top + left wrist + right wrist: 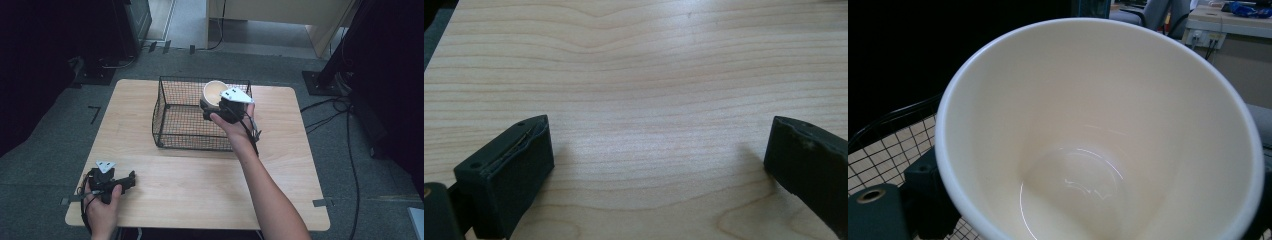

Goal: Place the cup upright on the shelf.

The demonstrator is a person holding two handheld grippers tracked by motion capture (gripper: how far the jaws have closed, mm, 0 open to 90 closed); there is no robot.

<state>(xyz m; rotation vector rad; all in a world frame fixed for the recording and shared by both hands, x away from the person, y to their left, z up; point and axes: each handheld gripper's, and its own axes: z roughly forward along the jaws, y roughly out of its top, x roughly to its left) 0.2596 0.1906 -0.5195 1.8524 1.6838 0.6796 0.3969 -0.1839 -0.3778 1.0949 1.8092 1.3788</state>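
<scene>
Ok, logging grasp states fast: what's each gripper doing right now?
Left gripper: open, empty, low over the table.
Right gripper: shut on the cream cup, at the wire basket.

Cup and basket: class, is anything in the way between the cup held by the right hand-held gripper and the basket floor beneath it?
Nothing visible. The right hand-held gripper holds the cup over the basket, near its far right corner; the mesh floor below looks bare.
</scene>
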